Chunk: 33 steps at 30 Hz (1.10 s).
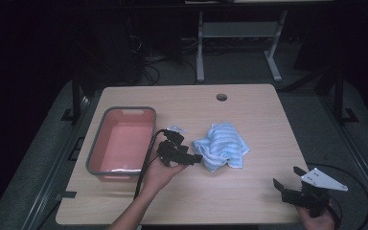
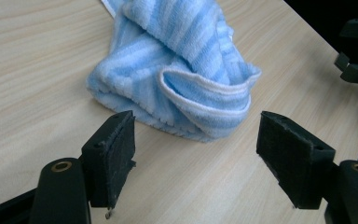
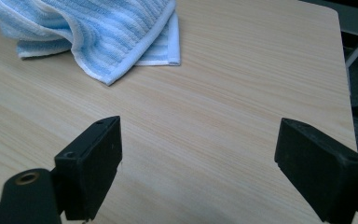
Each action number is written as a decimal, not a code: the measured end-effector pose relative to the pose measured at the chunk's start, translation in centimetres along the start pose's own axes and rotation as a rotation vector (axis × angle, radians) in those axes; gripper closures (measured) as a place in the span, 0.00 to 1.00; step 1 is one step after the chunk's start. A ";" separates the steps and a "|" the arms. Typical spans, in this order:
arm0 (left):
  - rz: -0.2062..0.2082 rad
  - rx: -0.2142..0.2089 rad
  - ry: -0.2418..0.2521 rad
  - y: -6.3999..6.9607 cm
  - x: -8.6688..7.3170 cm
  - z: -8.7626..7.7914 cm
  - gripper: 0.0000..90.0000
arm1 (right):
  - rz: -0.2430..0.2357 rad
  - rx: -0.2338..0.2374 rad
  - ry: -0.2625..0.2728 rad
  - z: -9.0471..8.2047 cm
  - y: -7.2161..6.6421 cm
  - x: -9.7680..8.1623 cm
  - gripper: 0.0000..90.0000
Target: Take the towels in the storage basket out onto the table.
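A crumpled blue-and-white striped towel (image 1: pixel 222 145) lies near the middle of the wooden table (image 1: pixel 249 191). My left gripper (image 1: pixel 191 158) sits just to its left, held by a hand, jaws open and pointing at the cloth. In the left gripper view the towel (image 2: pixel 182 70) lies just beyond the open gripper (image 2: pixel 196 163), and nothing is between the pads. My right gripper (image 1: pixel 287 176) stands open near the table's front right corner, well away from the cloth. In the right gripper view the towel (image 3: pixel 93 32) lies far off at the upper left, beyond the empty open gripper (image 3: pixel 198 163).
A pink basin with a grey rim (image 1: pixel 96 148) stands at the table's left, right beside the left hand. A round cable hole (image 1: pixel 221 97) marks the far edge. A desk frame (image 1: pixel 239 43) and cables stand on the floor behind.
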State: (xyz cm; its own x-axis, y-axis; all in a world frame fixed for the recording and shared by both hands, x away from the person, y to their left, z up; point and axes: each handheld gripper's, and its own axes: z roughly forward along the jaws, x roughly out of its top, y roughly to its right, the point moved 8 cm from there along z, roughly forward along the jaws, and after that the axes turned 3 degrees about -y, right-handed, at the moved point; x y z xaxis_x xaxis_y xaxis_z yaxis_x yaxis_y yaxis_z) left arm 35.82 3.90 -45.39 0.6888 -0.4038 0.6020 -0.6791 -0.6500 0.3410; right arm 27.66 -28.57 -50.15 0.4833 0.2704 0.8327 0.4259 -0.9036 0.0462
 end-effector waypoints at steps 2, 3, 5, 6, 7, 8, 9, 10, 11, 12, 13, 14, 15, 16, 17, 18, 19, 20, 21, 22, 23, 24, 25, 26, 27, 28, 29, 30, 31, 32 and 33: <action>-0.002 -0.001 -0.001 -0.1 -0.4 0.0 0.30 | 0.000 -0.001 -0.002 0.0 0.0 0.0 0.16; 0.000 0.002 -0.001 -0.1 -0.5 0.0 0.30 | 0.001 0.000 -0.001 0.0 0.0 0.0 0.16; -0.001 -0.008 0.007 0.0 -0.8 -0.1 0.30 | 0.002 0.000 -0.003 0.1 0.0 0.0 0.16; 0.004 -0.004 0.009 0.1 -0.9 -0.2 0.30 | 0.002 -0.001 -0.004 0.1 0.0 -0.1 0.16; 0.011 0.002 0.013 0.2 -1.1 -0.2 0.30 | 0.003 -0.001 -0.004 0.1 0.0 -0.1 0.16; 0.018 0.003 0.011 0.2 -1.2 -0.2 0.30 | 0.002 -0.001 -0.004 0.1 0.0 0.0 0.16; 0.011 -0.010 0.013 0.4 -1.4 -0.3 0.30 | 0.002 -0.001 -0.004 0.1 0.0 0.0 0.16; 0.016 -0.009 0.014 0.5 -1.5 -0.3 0.30 | 0.000 -0.001 -0.004 0.2 0.0 0.0 0.16; 0.024 -0.004 0.012 0.6 -1.7 -0.4 0.30 | 0.000 0.000 -0.004 0.2 -0.1 0.0 0.16; 0.024 -0.004 0.019 0.6 -1.8 -0.4 0.30 | 0.001 0.000 -0.005 0.2 -0.1 0.0 0.16; 0.021 -0.007 0.017 0.6 -1.9 -0.5 0.30 | 0.002 0.001 -0.006 0.2 -0.1 0.0 0.16; 0.020 -0.010 0.020 0.6 -2.0 -0.5 0.30 | 0.004 0.002 -0.008 0.2 -0.2 0.0 0.16; 0.025 -0.009 0.022 0.6 -2.2 -0.6 0.30 | 0.001 0.001 -0.007 0.2 -0.2 0.0 0.16; 0.022 -0.011 0.024 0.7 -2.4 -0.6 0.30 | 0.002 0.002 -0.007 0.2 -0.2 0.0 0.16; 0.026 -0.015 0.024 0.7 -2.5 -0.6 0.30 | 0.004 0.003 -0.009 0.2 -0.2 -0.1 0.16; 0.021 -0.026 0.025 0.9 -2.7 -0.7 0.30 | -0.001 0.002 -0.007 0.2 -0.2 0.0 0.16; 0.029 -0.027 0.027 1.0 -2.9 -0.7 0.30 | -0.002 0.002 -0.007 0.2 -0.2 0.0 0.16; 0.031 -0.026 0.024 1.1 -3.0 -0.8 0.30 | -0.002 0.002 -0.007 0.2 -0.3 0.0 0.16; 0.036 -0.026 0.023 1.2 -3.2 -0.8 0.30 | -0.003 0.000 -0.006 0.2 -0.3 0.0 0.16; 0.038 -0.027 0.026 1.4 -3.5 -0.8 0.30 | 0.002 0.001 -0.007 0.2 -0.3 0.0 0.16; 0.048 -0.022 0.019 1.4 -3.7 -0.8 0.30 | 0.003 0.001 -0.007 0.2 -0.3 0.0 0.16; 0.046 -0.023 0.018 1.6 -3.9 -0.8 0.30 | 0.002 0.000 -0.006 0.2 -0.3 0.0 0.16; 0.046 -0.025 0.018 1.6 -4.0 -0.8 0.30 | 0.001 0.000 -0.006 0.2 -0.3 0.0 0.16; 0.043 -0.030 0.021 1.7 -4.2 -0.8 0.30 | 0.000 -0.001 -0.006 0.2 -0.3 0.0 0.16; 0.045 -0.029 0.020 1.7 -4.3 -0.9 0.30 | 0.000 0.000 -0.008 0.2 -0.3 0.0 0.16; 0.048 -0.027 0.020 1.7 -4.4 -0.9 0.30 | 0.000 0.000 -0.009 0.2 -0.3 0.0 0.16; 0.046 -0.025 0.027 1.6 -4.6 -1.0 0.30 | -0.003 -0.001 -0.007 0.2 -0.3 0.0 0.16; 0.041 -0.029 0.037 1.6 -4.6 -1.1 0.30 | -0.003 -0.001 -0.006 0.2 -0.3 0.0 0.16; 0.045 -0.029 0.034 1.6 -4.7 -1.2 0.30 | -0.002 -0.001 -0.006 0.3 -0.3 0.0 0.16; 0.045 -0.022 0.042 1.5 -4.9 -1.2 0.30 | -0.003 -0.001 -0.006 0.3 -0.3 0.0 0.16; 0.047 -0.025 0.040 1.5 -5.0 -1.3 0.30 | -0.003 -0.001 -0.007 0.2 -0.3 0.0 0.16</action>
State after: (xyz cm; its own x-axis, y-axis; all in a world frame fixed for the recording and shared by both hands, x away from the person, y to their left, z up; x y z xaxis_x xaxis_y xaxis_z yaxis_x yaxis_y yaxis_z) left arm 30.97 5.77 -46.97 0.6460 -0.4069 0.6459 -0.7167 -0.6144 0.3298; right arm 27.72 -28.18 -50.29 0.4874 0.2756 0.8285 0.4264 -0.9032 0.0495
